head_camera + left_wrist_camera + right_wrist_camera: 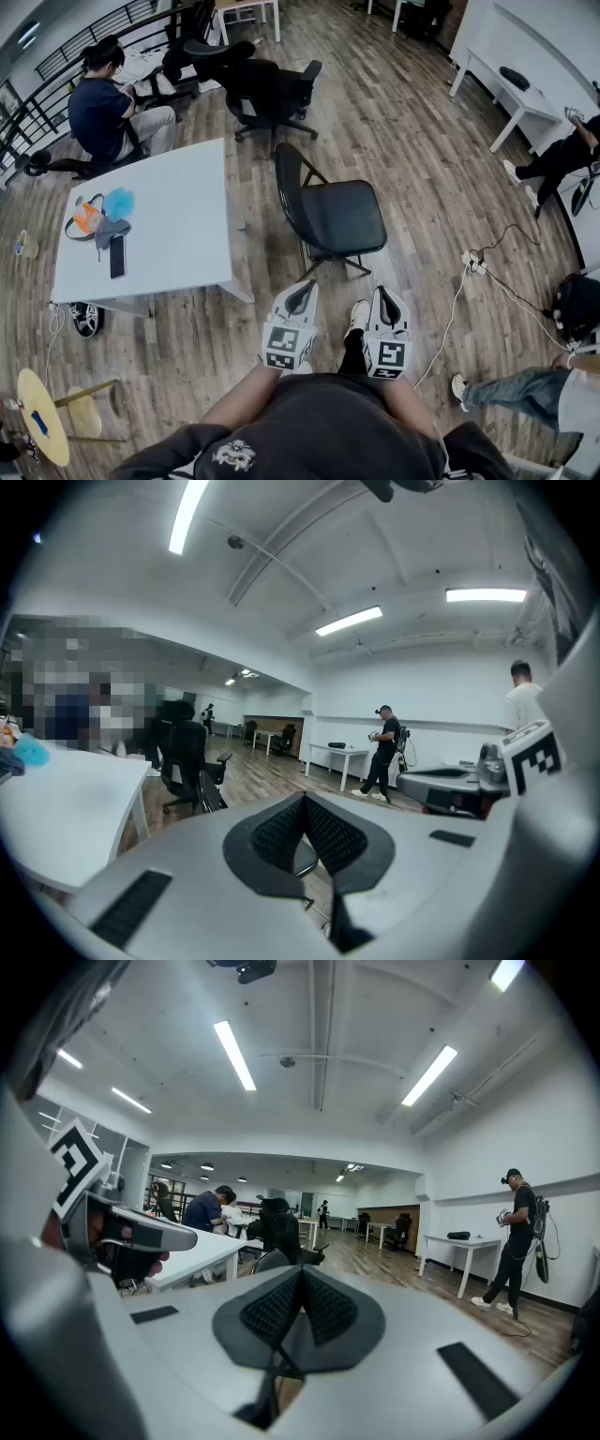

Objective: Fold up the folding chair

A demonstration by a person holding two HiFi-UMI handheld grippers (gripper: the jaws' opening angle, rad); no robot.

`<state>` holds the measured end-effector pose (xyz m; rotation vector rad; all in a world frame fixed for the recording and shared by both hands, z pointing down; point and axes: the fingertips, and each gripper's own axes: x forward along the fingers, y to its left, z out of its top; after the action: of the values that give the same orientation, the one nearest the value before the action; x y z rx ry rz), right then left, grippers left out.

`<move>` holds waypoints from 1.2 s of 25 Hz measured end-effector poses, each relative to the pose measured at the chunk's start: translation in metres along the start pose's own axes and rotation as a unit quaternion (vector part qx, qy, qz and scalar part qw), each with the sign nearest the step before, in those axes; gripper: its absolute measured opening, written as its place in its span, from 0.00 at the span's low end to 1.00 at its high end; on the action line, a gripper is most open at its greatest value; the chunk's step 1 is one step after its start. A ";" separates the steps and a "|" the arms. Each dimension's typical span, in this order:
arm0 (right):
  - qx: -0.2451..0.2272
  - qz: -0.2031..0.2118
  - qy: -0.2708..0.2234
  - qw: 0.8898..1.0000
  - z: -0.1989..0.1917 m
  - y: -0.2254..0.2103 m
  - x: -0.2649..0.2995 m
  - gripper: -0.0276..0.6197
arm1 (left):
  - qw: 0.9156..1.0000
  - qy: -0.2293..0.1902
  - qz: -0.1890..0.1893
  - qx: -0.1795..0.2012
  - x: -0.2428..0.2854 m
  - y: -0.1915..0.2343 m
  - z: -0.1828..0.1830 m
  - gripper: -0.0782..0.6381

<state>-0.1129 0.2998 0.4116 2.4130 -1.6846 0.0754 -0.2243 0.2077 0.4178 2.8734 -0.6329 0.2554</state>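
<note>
And we're at the very start here: the folding chair stands fully open on the plank floor, seat flat, back upright, legs spread. By the look of it, nothing of the fold is done yet. The whole job lies ahead: reach in, take hold of the seat or frame, and bring seat and back together.

The left gripper sits low and close to the person's body with its jaws pressed together and nothing between them. The right gripper is just beside it, to its right, pinched shut and empty the same way. The chair is straight ahead of both tips, near but well clear of them, with no contact at all.

Now the textures. The seat is a black, rounded-square pad with a soft sheen, likely vinyl. The back is a dark curved panel, and the frame is thin black tubing. Both grippers have smooth pale grey shells, and each carries a cube of black-and-white squares at the rear. In the gripper views the pads are dark and finely dimpled, closing to a V. A white table, flat and matte, stands ahead and to the left of the left gripper.
</note>
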 end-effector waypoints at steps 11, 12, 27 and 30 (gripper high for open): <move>0.024 0.025 0.023 0.999 -0.024 -0.059 0.118 0.06 | 0.998 0.036 0.050 -0.003 0.108 0.046 -0.001 0.12; 0.025 0.030 0.028 0.999 -0.026 -0.066 0.129 0.06 | 0.997 0.042 0.059 -0.006 0.119 0.052 -0.002 0.12; 0.051 0.139 0.118 0.982 -0.108 -0.180 0.304 0.06 | 0.962 0.140 0.224 -0.069 0.243 0.140 -0.019 0.12; 0.049 0.158 0.132 0.977 -0.125 -0.194 0.330 0.06 | 0.957 0.145 0.243 -0.062 0.262 0.144 -0.017 0.12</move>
<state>0.1933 0.0828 0.5595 2.0605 -1.9521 0.5124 -0.0545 -0.0210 0.5094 2.4486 -1.2315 0.6650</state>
